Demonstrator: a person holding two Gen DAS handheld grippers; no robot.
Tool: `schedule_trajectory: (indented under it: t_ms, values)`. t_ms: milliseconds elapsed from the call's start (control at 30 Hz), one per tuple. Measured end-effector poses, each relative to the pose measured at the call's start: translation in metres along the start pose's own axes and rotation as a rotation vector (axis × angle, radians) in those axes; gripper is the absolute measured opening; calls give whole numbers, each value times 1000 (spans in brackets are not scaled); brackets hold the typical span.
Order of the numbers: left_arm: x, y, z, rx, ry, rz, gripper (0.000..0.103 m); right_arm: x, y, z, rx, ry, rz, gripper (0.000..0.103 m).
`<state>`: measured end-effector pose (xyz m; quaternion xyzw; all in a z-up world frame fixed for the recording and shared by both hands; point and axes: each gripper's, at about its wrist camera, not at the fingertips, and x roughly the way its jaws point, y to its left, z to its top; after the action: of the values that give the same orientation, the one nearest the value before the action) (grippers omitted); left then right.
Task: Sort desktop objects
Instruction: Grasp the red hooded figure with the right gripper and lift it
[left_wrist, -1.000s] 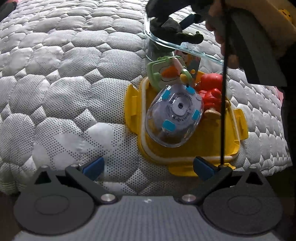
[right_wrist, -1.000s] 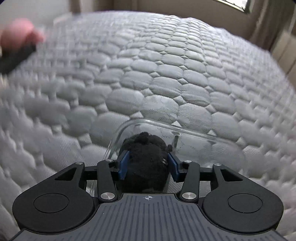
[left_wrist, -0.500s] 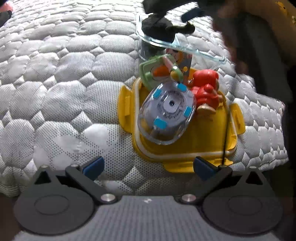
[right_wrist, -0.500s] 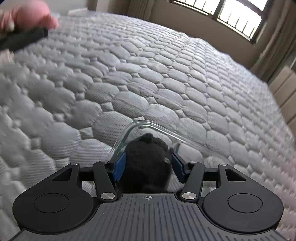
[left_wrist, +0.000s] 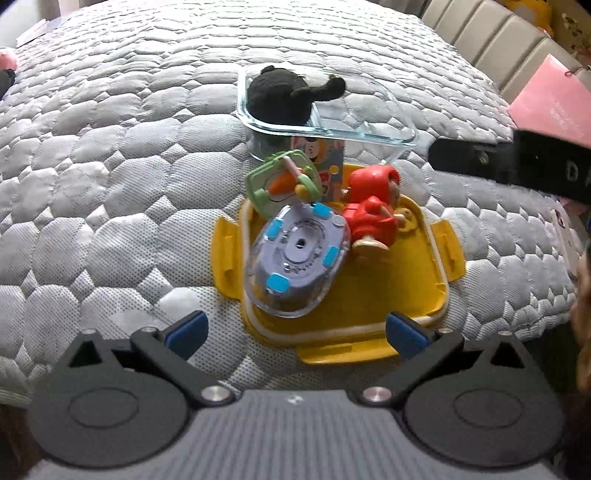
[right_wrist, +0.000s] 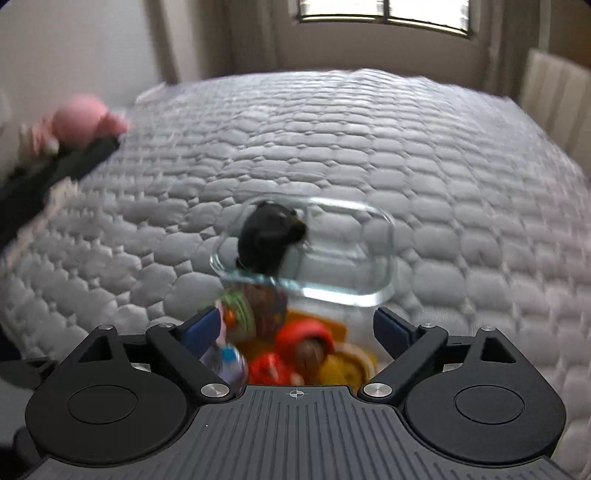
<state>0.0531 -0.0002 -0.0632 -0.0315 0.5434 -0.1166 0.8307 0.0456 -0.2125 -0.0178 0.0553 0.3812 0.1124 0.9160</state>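
A clear glass container (left_wrist: 402, 125) stands on the quilted bed with a black plush toy (left_wrist: 284, 98) inside its left end; both also show in the right wrist view, the container (right_wrist: 373, 291) and the plush (right_wrist: 269, 236). In front of it a yellow lid (left_wrist: 406, 295) holds a clear computer mouse (left_wrist: 295, 258), a red figurine (left_wrist: 373, 210), a green toy (left_wrist: 284, 181) and a small picture card (left_wrist: 325, 158). My left gripper (left_wrist: 295, 332) is open, just short of the lid. My right gripper (right_wrist: 295, 328) is open and empty, raised above the lid.
The grey quilted mattress (left_wrist: 110, 147) spreads left and behind the container. A pink plush (right_wrist: 81, 118) lies at the bed's far left edge. A pink bag (left_wrist: 550, 99) and an upholstered headboard (left_wrist: 491, 33) stand at the right. The mattress edge runs close below the lid.
My right gripper opened, let go of the black plush in the glass container, and pulled back and up. The left gripper stayed open and drew back slightly.
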Motion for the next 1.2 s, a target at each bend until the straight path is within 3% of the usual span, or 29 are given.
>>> schedule_trajectory:
  t_ms: [33,167,300,433,567,733,800,867,967,1200]
  values:
    - [-2,-2,-1,3,1,-2,103,-2,-8,-7,55,-13,10,93]
    - [-7,-10,-5,22,1,14,103,-3,-32,-28,213,-31,33,70]
    - [-8,-16,-8,51,0,17,103,18,-42,-38,277,23,30,72]
    - [-3,-19,-10,57,17,16,103,41,-45,-43,373,83,121,82]
    - [-2,-17,-11,59,21,18,103,61,-37,-46,378,88,85,81]
    - [1,-13,-12,49,27,14,103,68,-35,-50,376,75,106,75]
    - [2,-11,-12,42,29,11,103,67,-35,-50,363,63,144,50]
    - [3,-7,-11,32,31,9,103,64,-37,-48,365,64,165,43]
    - [4,1,-10,6,30,8,103,59,-39,-46,370,54,137,43]
    - [9,19,-8,-60,38,9,103,50,-50,-43,416,40,186,43]
